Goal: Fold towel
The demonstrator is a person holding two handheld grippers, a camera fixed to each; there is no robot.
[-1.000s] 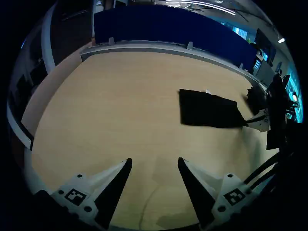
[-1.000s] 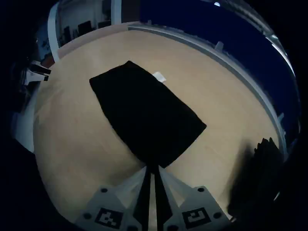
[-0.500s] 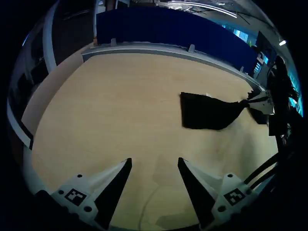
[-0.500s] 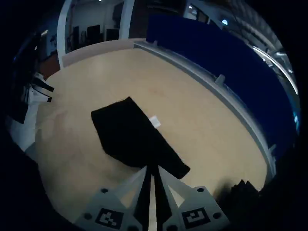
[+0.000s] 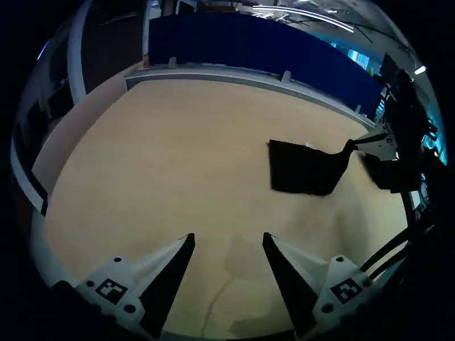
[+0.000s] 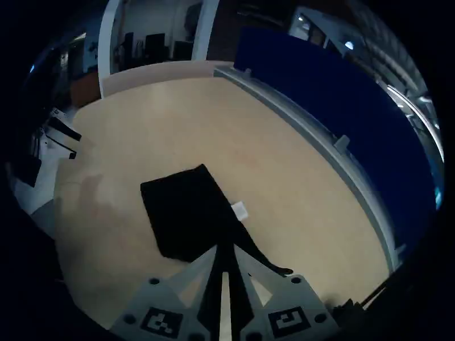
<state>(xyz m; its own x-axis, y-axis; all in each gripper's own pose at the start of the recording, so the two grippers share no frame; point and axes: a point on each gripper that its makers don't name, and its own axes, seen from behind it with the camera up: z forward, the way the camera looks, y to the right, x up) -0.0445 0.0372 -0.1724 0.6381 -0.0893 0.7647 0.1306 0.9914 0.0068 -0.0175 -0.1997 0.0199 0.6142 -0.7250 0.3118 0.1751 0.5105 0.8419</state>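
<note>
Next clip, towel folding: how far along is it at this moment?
Done: the right gripper is shut on one corner of the black towel. In hand: that corner is raised, the rest lying flat on the wooden table. Left: laying the corner over into a fold; the left gripper is open, away from the towel.

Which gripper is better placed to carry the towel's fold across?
Right. The right gripper is shut on a corner of the black towel, holding it raised off the table. The left gripper is open, well apart from the towel.
</note>
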